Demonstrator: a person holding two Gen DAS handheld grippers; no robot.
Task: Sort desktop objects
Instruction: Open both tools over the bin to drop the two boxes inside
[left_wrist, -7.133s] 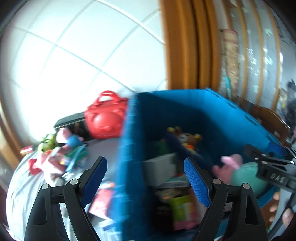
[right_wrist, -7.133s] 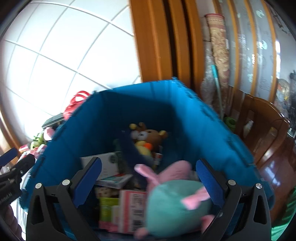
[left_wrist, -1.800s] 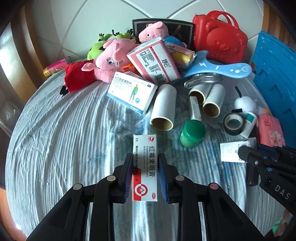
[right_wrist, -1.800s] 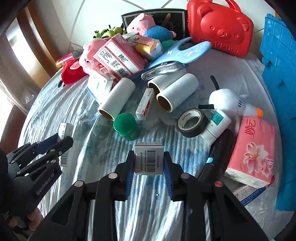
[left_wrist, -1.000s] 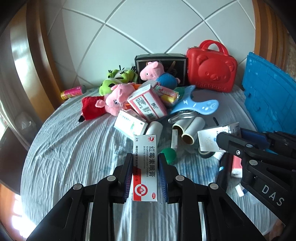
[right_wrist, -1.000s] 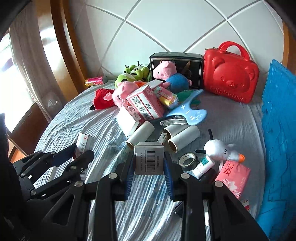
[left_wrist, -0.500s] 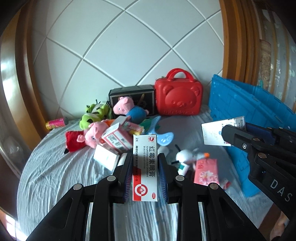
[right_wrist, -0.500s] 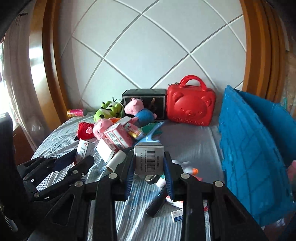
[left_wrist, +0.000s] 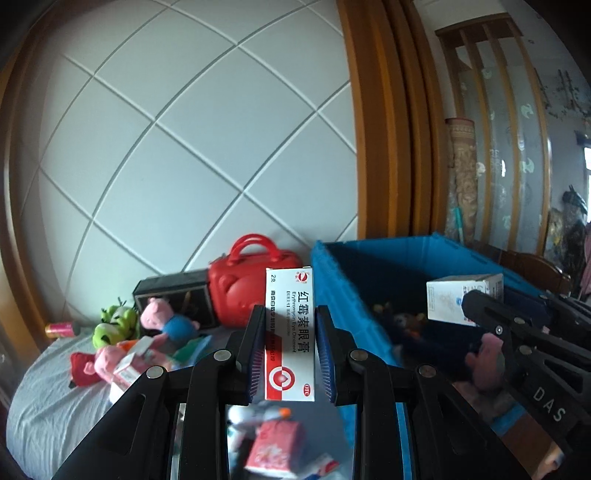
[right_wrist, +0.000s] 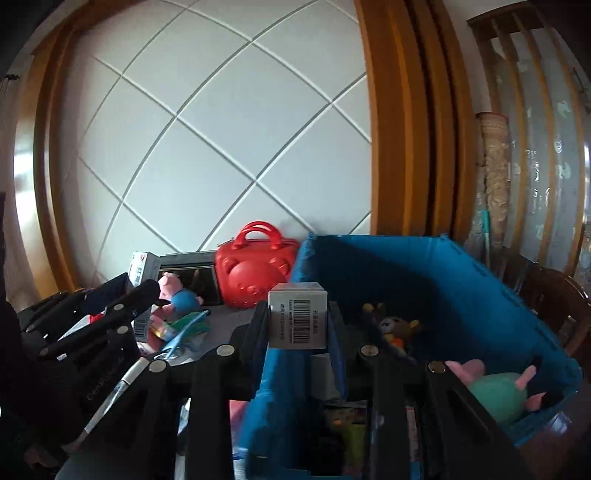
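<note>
My left gripper (left_wrist: 290, 347) is shut on a white and red ointment box (left_wrist: 290, 332), held in the air just left of the blue bin (left_wrist: 391, 266). My right gripper (right_wrist: 297, 332) is shut on a small white barcode box (right_wrist: 297, 319), held above the blue bin's (right_wrist: 424, 277) near left wall. The right gripper and its white box (left_wrist: 463, 301) show in the left wrist view over the bin. The left gripper and its box (right_wrist: 142, 275) show at the left of the right wrist view.
The bin holds a teddy bear (right_wrist: 397, 328), a teal and pink plush (right_wrist: 498, 391) and boxes. On the grey cloth table (left_wrist: 44, 398) lie a red bear case (left_wrist: 251, 280), a black box (left_wrist: 170, 295), pig plushes (left_wrist: 166, 321), green plushes (left_wrist: 114, 325) and a pink tissue pack (left_wrist: 275, 446).
Both grippers have lifted from the table with their boxes and swung right toward the blue bin. The right one now hangs over the bin's inside.
</note>
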